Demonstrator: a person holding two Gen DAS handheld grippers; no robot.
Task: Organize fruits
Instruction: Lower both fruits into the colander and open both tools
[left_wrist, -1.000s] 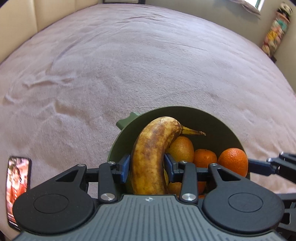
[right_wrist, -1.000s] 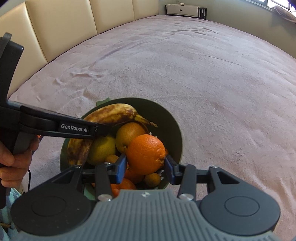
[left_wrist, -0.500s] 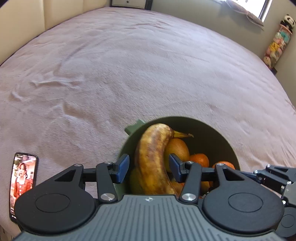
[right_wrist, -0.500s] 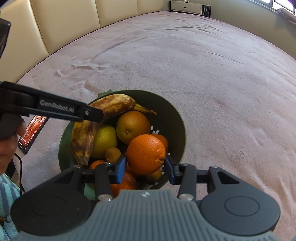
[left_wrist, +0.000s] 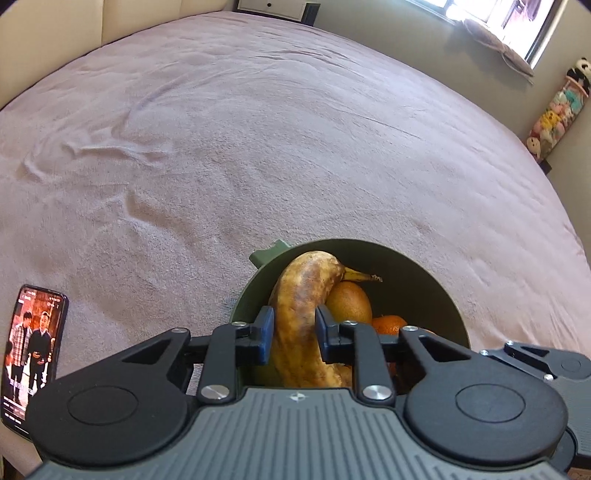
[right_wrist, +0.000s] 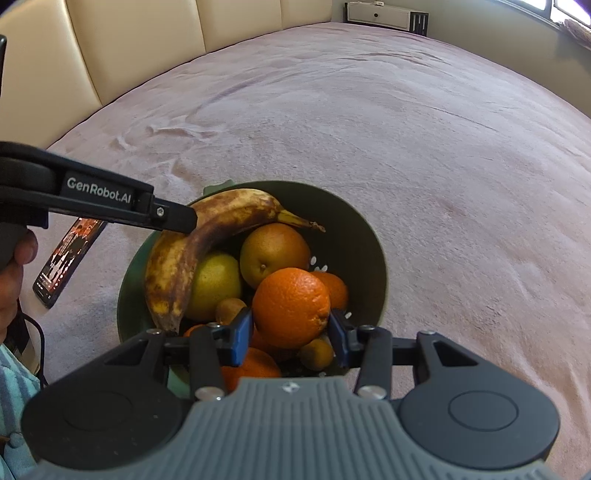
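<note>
Left wrist: left gripper (left_wrist: 294, 334) pads clamp banana (left_wrist: 303, 317); right gripper (right_wrist: 291, 334) closed around orange (right_wrist: 291, 307).
Step, judged: lifting both from bowl (right_wrist: 369, 236); next, carry toward 12 o'clock onto bed (right_wrist: 406, 129).

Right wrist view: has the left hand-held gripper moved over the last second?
Yes. Against the bowl, the left hand-held gripper has slid from the middle of the banana toward the far rim, nearer the stem end.

Banana (right_wrist: 192, 251) and orange (right_wrist: 291, 308) in bowl (right_wrist: 365, 236) (on bed (right_wrist: 369, 110)); phone (right_wrist: 68, 256) left.
</note>
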